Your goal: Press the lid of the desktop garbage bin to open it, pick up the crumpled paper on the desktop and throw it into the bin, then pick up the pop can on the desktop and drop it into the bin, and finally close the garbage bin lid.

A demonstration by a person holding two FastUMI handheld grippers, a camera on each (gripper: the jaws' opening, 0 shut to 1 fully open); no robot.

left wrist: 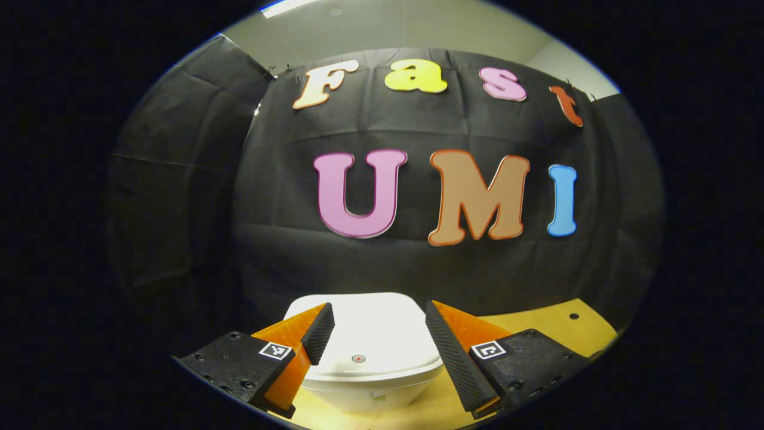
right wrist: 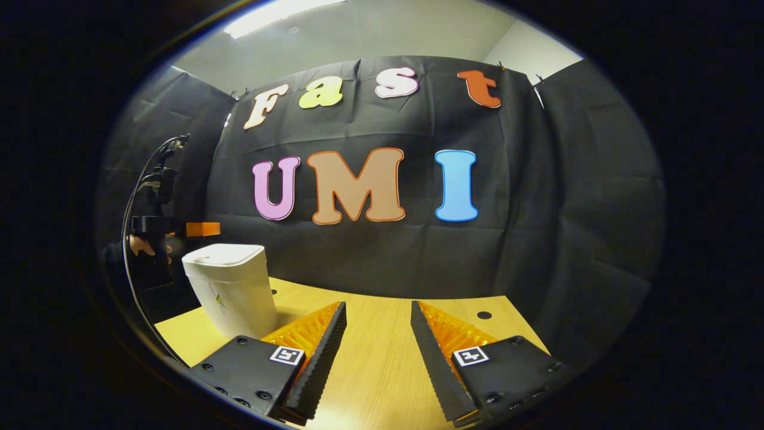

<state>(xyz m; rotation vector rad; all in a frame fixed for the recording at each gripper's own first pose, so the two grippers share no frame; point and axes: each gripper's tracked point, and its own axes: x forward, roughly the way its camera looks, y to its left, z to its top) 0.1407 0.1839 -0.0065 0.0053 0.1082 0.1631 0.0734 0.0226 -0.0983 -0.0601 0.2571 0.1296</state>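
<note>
Wood-grain worktop (right wrist: 370,358) runs bare ahead of my right claw (right wrist: 378,340), which is spread wide with nothing between its fingers, the black cloth wall closing the far edge. White bin (right wrist: 230,286) stands upright at far left, lid shut, tall axis vertical. My left claw (left wrist: 379,334) hovers just above that lid (left wrist: 364,334), fingers apart, straddling it. Its base is cut off below. A hand (right wrist: 146,245) beyond the bin is dim.

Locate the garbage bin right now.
Garbage bin, lid shut, sits on the wooden table just ahead of the open left gripper; in the right gripper view it stands far left.
</note>
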